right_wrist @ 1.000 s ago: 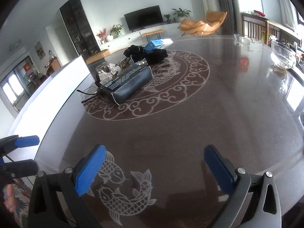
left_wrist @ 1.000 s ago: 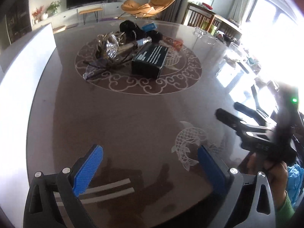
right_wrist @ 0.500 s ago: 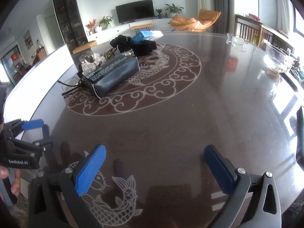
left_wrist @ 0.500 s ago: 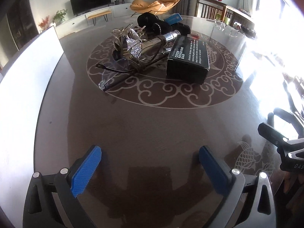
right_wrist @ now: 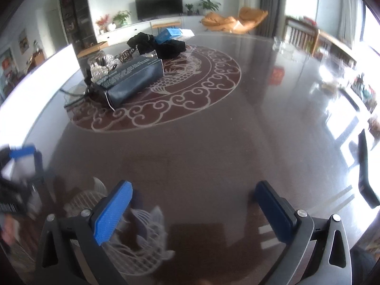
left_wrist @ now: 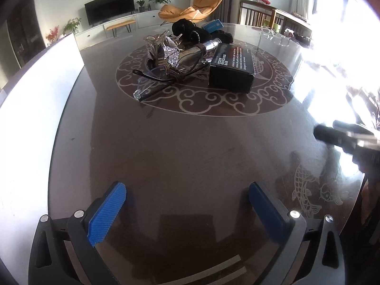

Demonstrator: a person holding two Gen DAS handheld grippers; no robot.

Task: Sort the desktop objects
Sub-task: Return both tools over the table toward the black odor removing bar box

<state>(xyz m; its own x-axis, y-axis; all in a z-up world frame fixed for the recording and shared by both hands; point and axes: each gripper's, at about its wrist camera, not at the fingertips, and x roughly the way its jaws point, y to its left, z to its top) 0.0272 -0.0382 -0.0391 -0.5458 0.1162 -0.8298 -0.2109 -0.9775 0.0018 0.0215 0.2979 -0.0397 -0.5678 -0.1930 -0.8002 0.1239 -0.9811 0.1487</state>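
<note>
A pile of objects lies on the table's central medallion: a black box [left_wrist: 231,67] [right_wrist: 133,80], clear glasses [left_wrist: 154,80], a silver sequin bow [left_wrist: 171,53], a metal tube [left_wrist: 204,46], black cloth [left_wrist: 187,32] [right_wrist: 156,44] and a blue pack [left_wrist: 212,25] [right_wrist: 169,34]. My left gripper [left_wrist: 187,201] is open and empty above the near table, well short of the pile. My right gripper [right_wrist: 193,201] is open and empty over the fish inlay [right_wrist: 142,237]. Each gripper shows at the edge of the other's view.
The dark round table [left_wrist: 190,142] has a white board [left_wrist: 35,118] along its left rim. A black flat object [right_wrist: 365,173] lies at the right edge. Glassware [right_wrist: 285,46] stands at the far right. A red sticker [right_wrist: 276,76] shows on the tabletop.
Both grippers have moved forward toward the pile, which looks larger and nearer. The left has swung rightward to face it. Both stay open and empty.
</note>
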